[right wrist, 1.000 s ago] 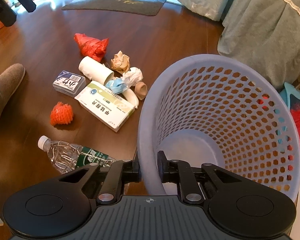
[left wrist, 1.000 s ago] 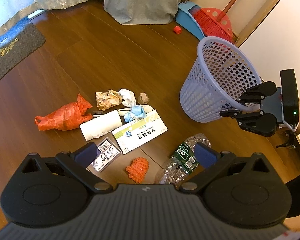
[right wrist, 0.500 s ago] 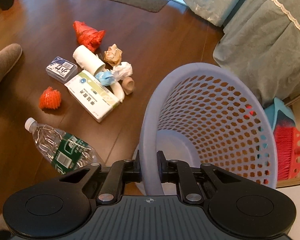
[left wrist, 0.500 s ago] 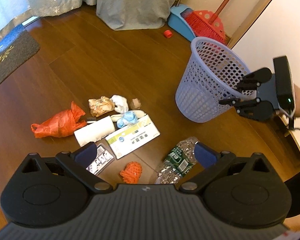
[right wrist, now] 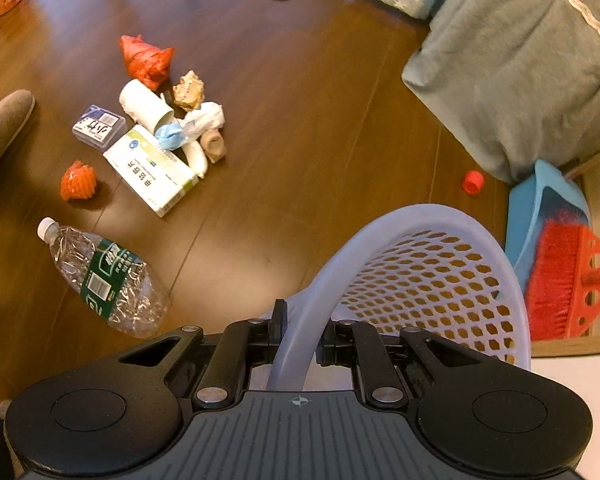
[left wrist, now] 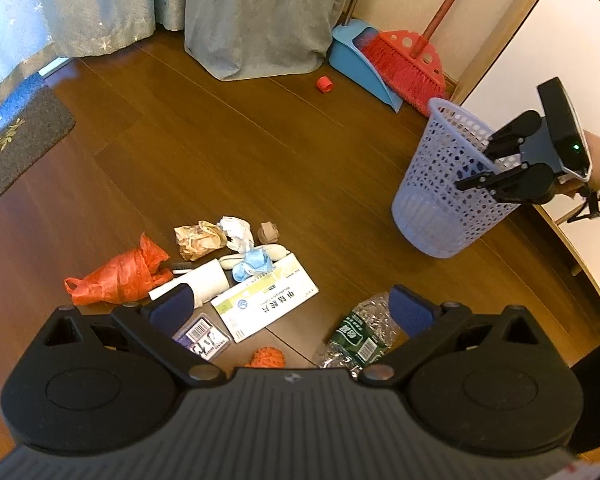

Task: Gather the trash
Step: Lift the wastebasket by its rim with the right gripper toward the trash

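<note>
My right gripper (right wrist: 302, 332) is shut on the near rim of the lilac mesh basket (right wrist: 420, 272), which hangs tilted. In the left wrist view that basket (left wrist: 436, 192) and the right gripper (left wrist: 496, 172) are at the right, near the white cabinet. My left gripper (left wrist: 290, 310) is open above the floor, holding nothing. Below it lies trash: a red plastic bag (left wrist: 120, 272), a white roll (left wrist: 204, 280), a white medicine box (left wrist: 264, 304), a crushed bottle (left wrist: 360, 336), an orange net ball (left wrist: 268, 356), a clear case (left wrist: 204, 336), crumpled paper (left wrist: 198, 238) and a blue mask (left wrist: 254, 264).
A red broom (left wrist: 408, 64) and blue dustpan (left wrist: 360, 60) lean in the far corner, with a red bottle cap (left wrist: 325, 85) on the floor nearby. Grey curtains (left wrist: 260, 16) hang behind, a dark mat (left wrist: 16, 144) lies left. A person's slipper (right wrist: 4, 120) stands beside the trash.
The right gripper has carried the basket away from the trash pile toward the cabinet and tilted it further. The left gripper has risen and drawn back, still open.
</note>
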Demonstrator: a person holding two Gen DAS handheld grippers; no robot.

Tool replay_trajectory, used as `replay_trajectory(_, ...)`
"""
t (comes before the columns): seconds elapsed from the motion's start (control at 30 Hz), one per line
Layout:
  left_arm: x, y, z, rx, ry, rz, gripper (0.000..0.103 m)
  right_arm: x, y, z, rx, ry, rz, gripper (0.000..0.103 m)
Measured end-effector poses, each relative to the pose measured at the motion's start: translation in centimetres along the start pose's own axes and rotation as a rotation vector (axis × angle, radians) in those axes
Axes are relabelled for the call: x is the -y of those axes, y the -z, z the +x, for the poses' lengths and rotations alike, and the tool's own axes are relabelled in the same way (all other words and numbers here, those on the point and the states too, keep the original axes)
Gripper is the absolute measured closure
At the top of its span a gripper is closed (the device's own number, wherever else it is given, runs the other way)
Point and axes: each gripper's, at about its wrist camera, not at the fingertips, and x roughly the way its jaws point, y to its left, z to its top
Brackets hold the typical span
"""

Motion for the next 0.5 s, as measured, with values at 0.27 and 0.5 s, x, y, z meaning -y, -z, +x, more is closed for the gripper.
replay_trajectory(0.27, -0.8, -0.6, -1.4, 0.053, -0.028, 0.003, 0.001, -2.6, 2.9, -0.9, 0.043, 0.092, 0.017, 0.094)
replay_trajectory(0.5, -2.1, 0.1, -3.8, 0.097, -0.066, -0.004, 0.001, -9.6, 4.9, -0.3, 0.057, 0.209, -0.043, 0.094)
